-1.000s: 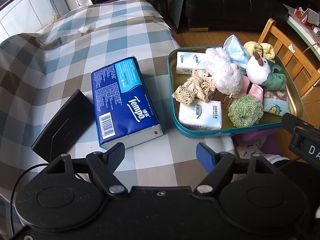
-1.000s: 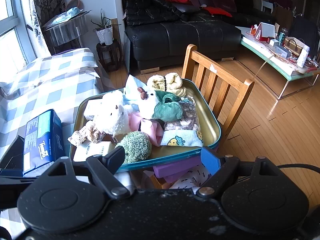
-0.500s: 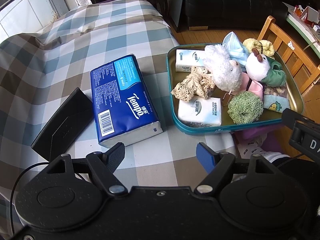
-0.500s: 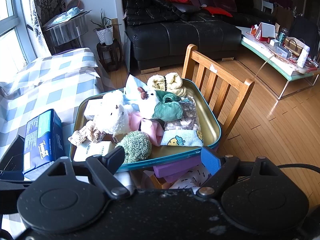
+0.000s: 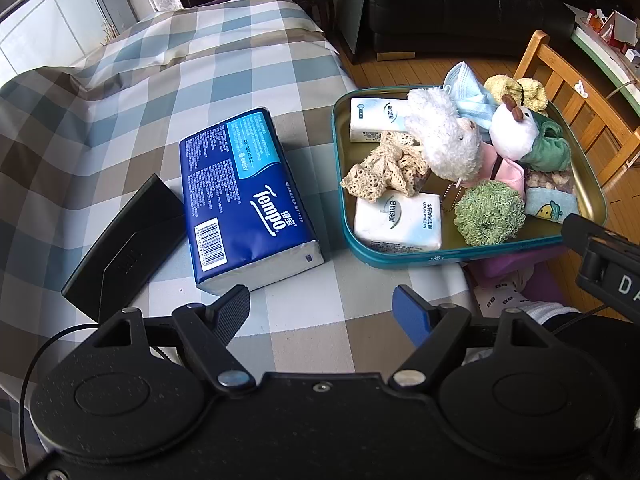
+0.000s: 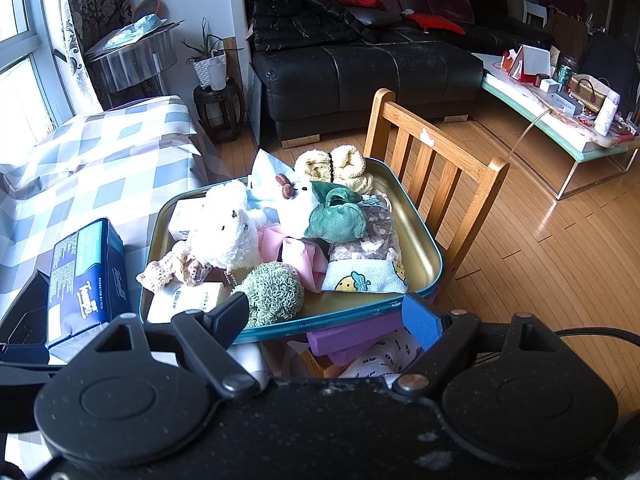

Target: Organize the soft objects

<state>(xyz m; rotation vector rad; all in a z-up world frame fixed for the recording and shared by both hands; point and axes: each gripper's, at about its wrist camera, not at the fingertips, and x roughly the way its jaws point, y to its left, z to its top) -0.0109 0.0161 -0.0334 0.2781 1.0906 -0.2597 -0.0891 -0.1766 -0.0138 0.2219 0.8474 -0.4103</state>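
Nothing moves since before: both jaws gape empty, tissue pack (image 5: 244,196) lying lengthwise, near to far, left of tray (image 5: 340,184).

Black sofa (image 6: 360,68) – wooden floor (image 6: 540,248) – daylit window (image 6: 16,60).

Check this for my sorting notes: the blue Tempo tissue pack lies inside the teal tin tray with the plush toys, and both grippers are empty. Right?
Not quite. The blue Tempo tissue pack lies on the checked cloth, beside the teal tin tray, not inside it; the left wrist view shows this. The plush toys are in the tray, and both grippers are empty.
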